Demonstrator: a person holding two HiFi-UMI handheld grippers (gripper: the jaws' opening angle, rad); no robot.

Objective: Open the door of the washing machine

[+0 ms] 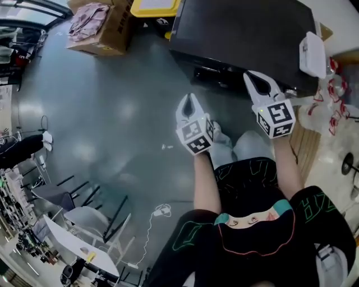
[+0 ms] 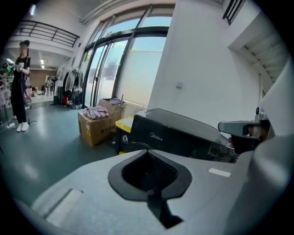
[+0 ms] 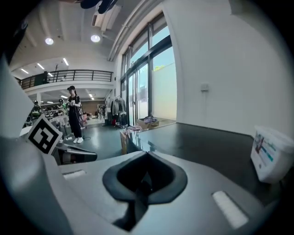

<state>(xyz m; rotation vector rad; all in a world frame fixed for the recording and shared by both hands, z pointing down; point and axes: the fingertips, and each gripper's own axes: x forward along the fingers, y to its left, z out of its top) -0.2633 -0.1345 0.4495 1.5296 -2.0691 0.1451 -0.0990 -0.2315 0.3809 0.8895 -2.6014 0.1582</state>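
Note:
The black washing machine (image 1: 241, 33) stands ahead of me, its dark front face toward me and in shadow; I cannot make out the door. It shows as a black box with a white logo in the left gripper view (image 2: 179, 133). In the right gripper view I see its flat top (image 3: 202, 142). My left gripper (image 1: 190, 98) is shut and empty, held above the floor short of the machine's front. My right gripper (image 1: 251, 76) is shut and empty too, its tips near the machine's front top edge. Both pairs of jaws meet with nothing between them (image 2: 148, 150) (image 3: 147, 153).
A white tub (image 1: 312, 53) sits on the machine's right top corner. A cardboard box of clothes (image 1: 104, 25) and a yellow bin (image 1: 154, 7) stand left of the machine. Plastic bags (image 1: 331, 95) lie to its right. A person (image 2: 20, 87) stands far off left.

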